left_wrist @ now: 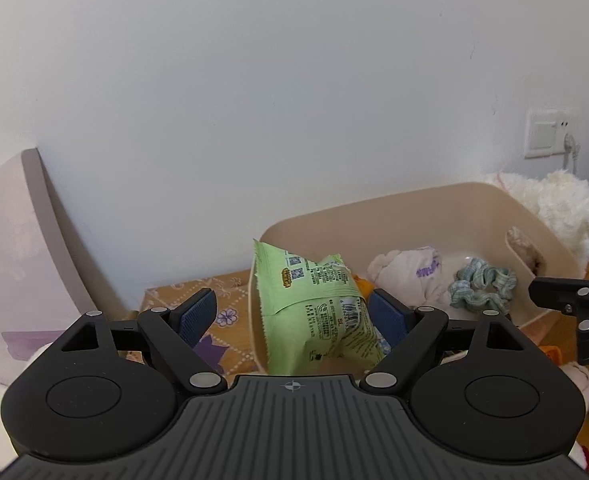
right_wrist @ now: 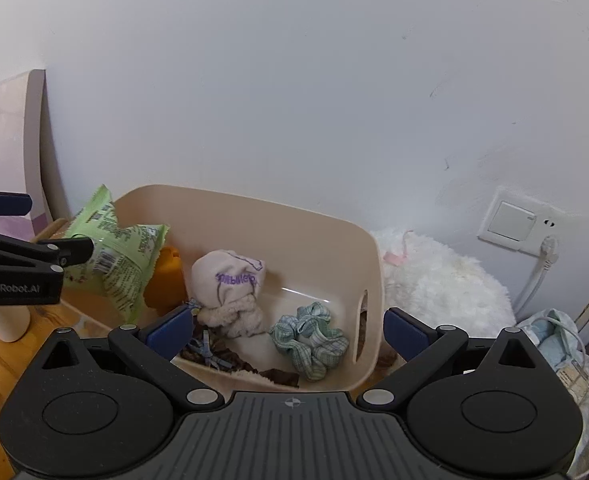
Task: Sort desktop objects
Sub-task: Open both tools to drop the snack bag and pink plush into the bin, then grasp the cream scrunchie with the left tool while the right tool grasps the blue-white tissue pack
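Note:
A beige plastic bin (right_wrist: 254, 216) stands against the wall. In it lie a cream cloth with purple lettering (right_wrist: 230, 280), a green plaid scrunchie (right_wrist: 310, 340), an orange item (right_wrist: 166, 280) and a blue ribbon (right_wrist: 208, 354). A green snack packet (left_wrist: 314, 308) leans over the bin's left rim. My left gripper (left_wrist: 292, 316) stands open around the packet, its left pad well apart from it. My right gripper (right_wrist: 290, 328) is wide open above the bin's near side, with nothing between its pads. The cloth (left_wrist: 410, 272) and scrunchie (left_wrist: 482, 286) also show in the left wrist view.
A white plush toy (right_wrist: 434, 280) lies right of the bin, below a wall socket (right_wrist: 514, 220) with a plugged cable. A pale blue bag (right_wrist: 554, 344) sits at the far right. A pinkish board (left_wrist: 14, 248) leans on the wall at left, over a flowered orange cloth (left_wrist: 222, 304).

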`<state>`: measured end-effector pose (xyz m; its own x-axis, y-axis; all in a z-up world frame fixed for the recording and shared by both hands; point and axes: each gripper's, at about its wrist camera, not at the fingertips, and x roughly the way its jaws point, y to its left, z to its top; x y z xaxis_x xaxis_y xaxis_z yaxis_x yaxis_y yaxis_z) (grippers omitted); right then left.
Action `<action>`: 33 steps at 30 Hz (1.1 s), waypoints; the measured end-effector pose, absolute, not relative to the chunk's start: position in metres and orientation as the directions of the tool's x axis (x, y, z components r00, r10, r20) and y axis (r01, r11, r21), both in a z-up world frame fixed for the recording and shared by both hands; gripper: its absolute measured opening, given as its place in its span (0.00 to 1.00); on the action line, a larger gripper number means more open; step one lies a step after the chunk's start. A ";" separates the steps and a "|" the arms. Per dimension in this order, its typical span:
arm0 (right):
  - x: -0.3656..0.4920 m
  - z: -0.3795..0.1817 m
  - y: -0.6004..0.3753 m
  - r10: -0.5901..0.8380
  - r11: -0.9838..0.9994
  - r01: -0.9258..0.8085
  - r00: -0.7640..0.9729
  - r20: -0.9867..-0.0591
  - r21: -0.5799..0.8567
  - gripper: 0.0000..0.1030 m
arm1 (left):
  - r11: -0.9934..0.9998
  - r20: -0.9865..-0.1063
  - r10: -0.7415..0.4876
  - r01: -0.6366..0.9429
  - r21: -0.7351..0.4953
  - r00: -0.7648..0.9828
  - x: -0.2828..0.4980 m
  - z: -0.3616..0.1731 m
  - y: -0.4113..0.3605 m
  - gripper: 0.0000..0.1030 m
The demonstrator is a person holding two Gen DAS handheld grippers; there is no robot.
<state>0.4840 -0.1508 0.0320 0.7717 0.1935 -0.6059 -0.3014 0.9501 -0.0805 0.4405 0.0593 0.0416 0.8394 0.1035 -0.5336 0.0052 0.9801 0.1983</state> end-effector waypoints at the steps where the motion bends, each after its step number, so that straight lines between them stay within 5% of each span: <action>1: 0.479 0.034 -0.153 0.198 0.950 -0.302 0.773 -0.603 -0.075 1.00 | 0.981 -0.525 0.100 0.003 0.192 0.845 0.435 0.044 0.060 0.82; 13: 0.394 0.052 -0.181 0.235 0.946 -0.319 0.802 -0.550 -0.061 1.00 | 0.986 -0.488 0.065 0.020 0.167 0.870 0.353 0.057 0.078 0.83; 33: 0.300 -0.034 -0.253 0.190 0.977 -0.207 0.745 -0.640 0.050 1.00 | 0.978 -0.558 0.015 0.105 0.182 0.829 0.315 -0.059 0.103 0.83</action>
